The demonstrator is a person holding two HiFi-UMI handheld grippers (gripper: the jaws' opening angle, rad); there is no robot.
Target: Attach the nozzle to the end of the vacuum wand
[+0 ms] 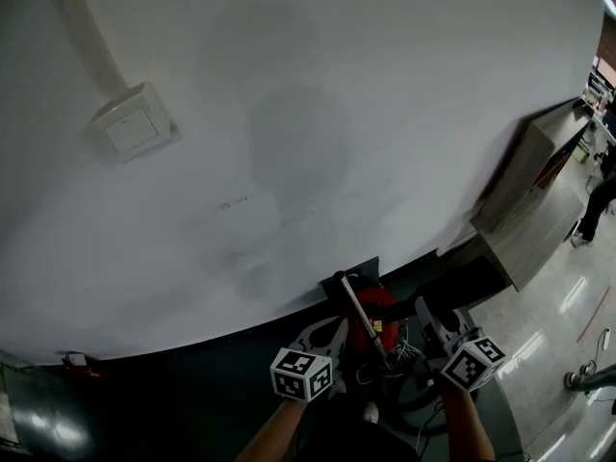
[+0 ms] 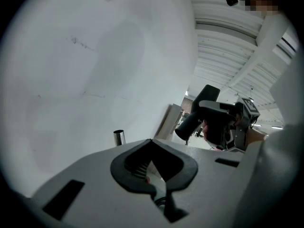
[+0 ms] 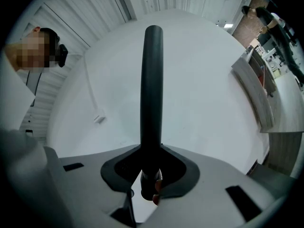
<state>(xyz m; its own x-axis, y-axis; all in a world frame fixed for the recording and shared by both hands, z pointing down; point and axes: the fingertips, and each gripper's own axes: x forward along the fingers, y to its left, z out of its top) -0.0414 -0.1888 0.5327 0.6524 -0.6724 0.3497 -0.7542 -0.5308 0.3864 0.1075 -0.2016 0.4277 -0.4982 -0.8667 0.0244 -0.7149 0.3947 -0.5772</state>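
Gripping the black crevice nozzle (image 3: 153, 80) at its base with the right gripper (image 3: 151, 152), fingers partly spread and pressing on it, nozzle jutting straight out ahead of them. Holding the left gripper (image 2: 153, 148) empty, fingers pressed fully together, with the open steel end of the vacuum wand (image 2: 118, 137) just beside its left finger. Hovering both before a white wall (image 1: 337, 114), wand slanting up between them from the red vacuum body (image 1: 377, 306).

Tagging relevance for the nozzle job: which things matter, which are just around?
Job: black nozzle, clamped in right gripper; metal vacuum wand; left gripper, shut; red vacuum body.
Just around: wall switch; cabinet; person far right.
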